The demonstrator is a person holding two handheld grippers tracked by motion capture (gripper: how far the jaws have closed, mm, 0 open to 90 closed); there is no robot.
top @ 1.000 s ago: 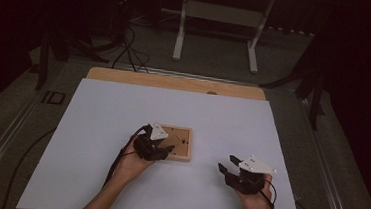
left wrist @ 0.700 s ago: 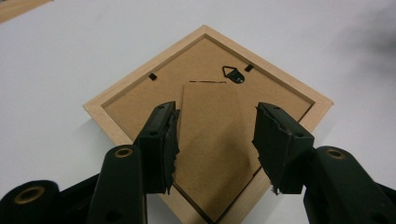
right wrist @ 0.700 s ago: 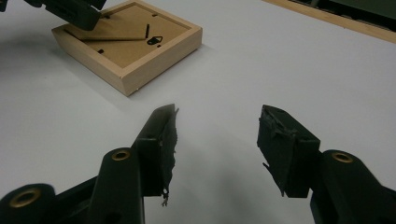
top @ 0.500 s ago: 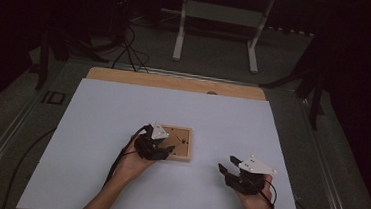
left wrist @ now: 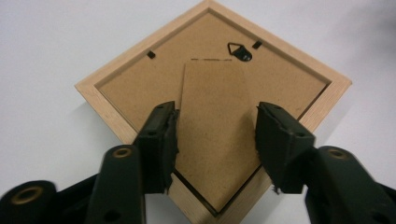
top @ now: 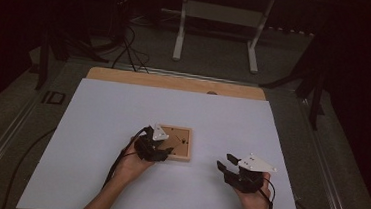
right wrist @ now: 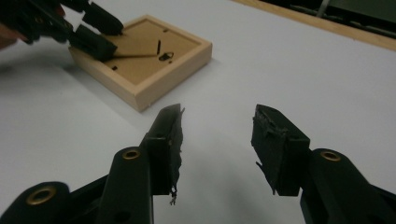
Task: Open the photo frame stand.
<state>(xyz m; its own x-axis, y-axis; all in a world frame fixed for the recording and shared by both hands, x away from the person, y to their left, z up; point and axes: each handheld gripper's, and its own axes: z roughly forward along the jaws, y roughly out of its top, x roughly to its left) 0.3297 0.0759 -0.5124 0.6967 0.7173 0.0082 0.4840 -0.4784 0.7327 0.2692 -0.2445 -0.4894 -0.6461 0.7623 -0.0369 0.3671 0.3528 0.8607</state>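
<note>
We are holding our left gripper (left wrist: 215, 135) low over a wooden picture frame (left wrist: 327, 84) lying face down on the white table (top: 96, 127), its jaws standing wide and having just been opening, one on each side of the brown easel stand (left wrist: 215, 140) on the frame's back. From the left gripper view the left jaw's pad is sitting right at the stand's edge and the right one just beside the other edge; we cannot tell whether either is pressing. The frame is acting as a shallow tray: inside its pale rim the fibreboard backing (left wrist: 135, 77) is lying flat, carrying the stand, a black hanger (left wrist: 240, 51) near the far corner and small black clips (left wrist: 151, 54) at the rim. In the high view the left gripper (top: 164, 154) is covering the frame's (top: 182, 157) near left part, close to the table's middle. Our right gripper (right wrist: 217, 140) is hovering over bare table well apart to the right, jaws open with nothing between them, having just been closing a little, and it is looking across at the frame (right wrist: 159, 88). In the high view this right gripper (top: 227, 168) is sitting near the table's front edge.
</note>
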